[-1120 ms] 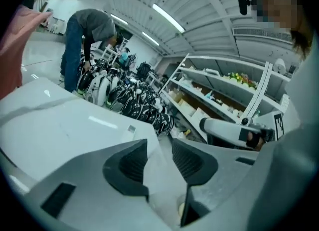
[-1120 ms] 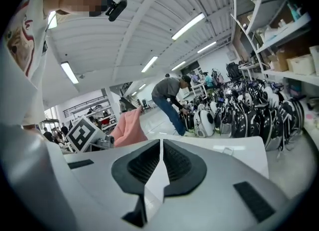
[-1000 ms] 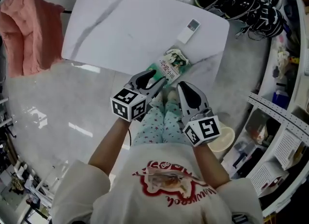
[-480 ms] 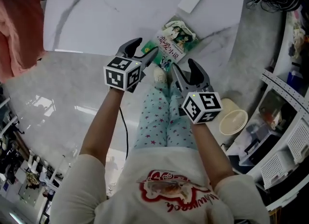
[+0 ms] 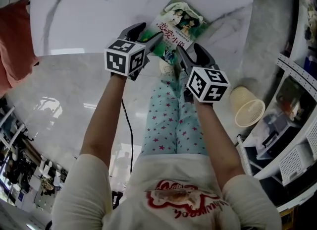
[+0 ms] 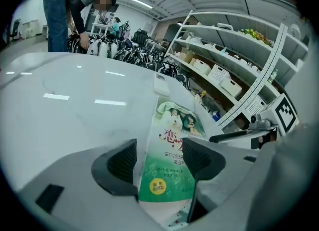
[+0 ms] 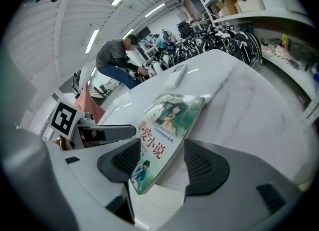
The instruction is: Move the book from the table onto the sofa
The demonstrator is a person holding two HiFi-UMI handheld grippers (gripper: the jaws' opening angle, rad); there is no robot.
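book [image 5: 179, 22]: at surface's [image 5: 99, 16] near edge | left gripper [image 6: 158, 158]: fingers wide, just opened, book between | right gripper [image 7: 162, 163]: fingers wide, just opened, book between

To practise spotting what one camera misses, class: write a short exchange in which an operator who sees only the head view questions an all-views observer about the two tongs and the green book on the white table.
Operator: From above I can't tell: what is between the left tongs?
Observer: The near end of the green paperback book. Those tongs have just been opening, and their pads stand parted, not pressing it.
Operator: And the right tongs?
Observer: They have just been opening too. The book's near corner shows between their pads, with a clear gap on one side.
Operator: Anyone nearby?
Observer: A person in a grey top bends forward beyond the far end of the white marble table.
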